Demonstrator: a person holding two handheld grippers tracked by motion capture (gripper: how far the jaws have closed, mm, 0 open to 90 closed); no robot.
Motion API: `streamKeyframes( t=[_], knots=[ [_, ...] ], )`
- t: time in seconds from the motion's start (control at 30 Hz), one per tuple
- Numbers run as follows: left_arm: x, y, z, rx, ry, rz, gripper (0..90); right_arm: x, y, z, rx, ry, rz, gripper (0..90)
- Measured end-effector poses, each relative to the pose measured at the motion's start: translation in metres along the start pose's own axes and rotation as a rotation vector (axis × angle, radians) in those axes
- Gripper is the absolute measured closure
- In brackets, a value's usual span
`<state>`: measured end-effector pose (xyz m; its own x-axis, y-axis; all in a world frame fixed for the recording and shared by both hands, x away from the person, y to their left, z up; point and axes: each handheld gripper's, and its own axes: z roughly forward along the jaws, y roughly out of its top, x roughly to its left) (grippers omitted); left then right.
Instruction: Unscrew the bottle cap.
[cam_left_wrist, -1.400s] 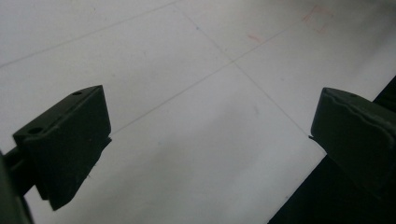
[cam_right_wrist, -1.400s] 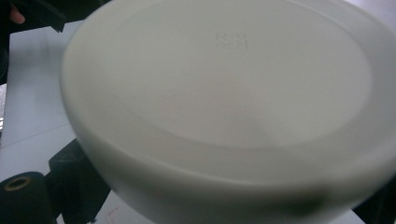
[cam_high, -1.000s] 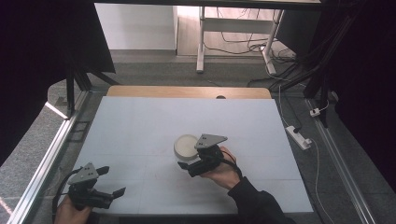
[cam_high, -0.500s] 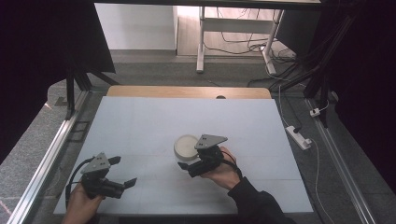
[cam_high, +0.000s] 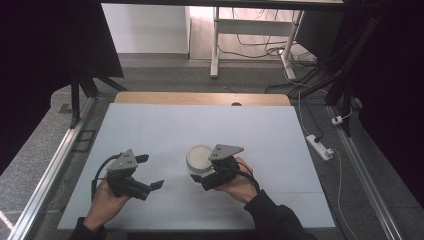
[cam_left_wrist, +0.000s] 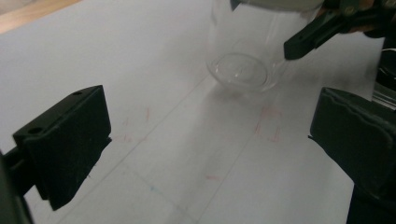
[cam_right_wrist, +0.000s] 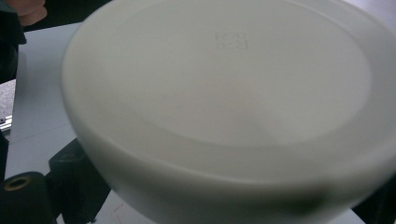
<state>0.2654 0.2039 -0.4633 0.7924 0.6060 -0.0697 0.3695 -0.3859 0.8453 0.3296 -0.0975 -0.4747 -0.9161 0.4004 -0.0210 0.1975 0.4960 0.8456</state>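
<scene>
A clear jar with a white lid stands upright near the middle of the white table. My right gripper is at its near right side with the jaws closed on the clear body below the lid. In the right gripper view the lid looms close above a black finger. My left gripper is open and empty, left of the jar and aimed at it. Its view has the jar's body ahead between its wide jaws.
The table's wooden far edge runs along the back. A metal rail borders the left side. A white power strip lies on the floor at the right. Faint red marks dot the table sheet.
My left gripper has come in from the table's near left corner toward the jar, rightward and forward. The right gripper and jar have stayed in place.
</scene>
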Motion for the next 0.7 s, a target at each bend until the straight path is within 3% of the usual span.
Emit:
streamKeyframes(
  t=[0.17,0.53,0.6,0.7],
  knots=[
    [0.001,0.014,0.011,0.005,-0.060,0.061,0.0,0.001,0.000,0.001,-0.004,0.009,-0.004,6.7],
    [0.007,0.047,0.034,-0.001,-0.170,0.099,0.0,0.002,0.001,0.000,-0.008,0.014,-0.007,6.7],
    [0.007,0.054,0.041,0.008,-0.208,0.119,0.0,0.002,0.001,0.000,-0.010,0.015,-0.005,6.7],
    [0.006,0.058,0.046,0.015,-0.219,0.136,0.0,0.002,0.001,0.000,-0.010,0.014,-0.009,6.7]
  ],
)
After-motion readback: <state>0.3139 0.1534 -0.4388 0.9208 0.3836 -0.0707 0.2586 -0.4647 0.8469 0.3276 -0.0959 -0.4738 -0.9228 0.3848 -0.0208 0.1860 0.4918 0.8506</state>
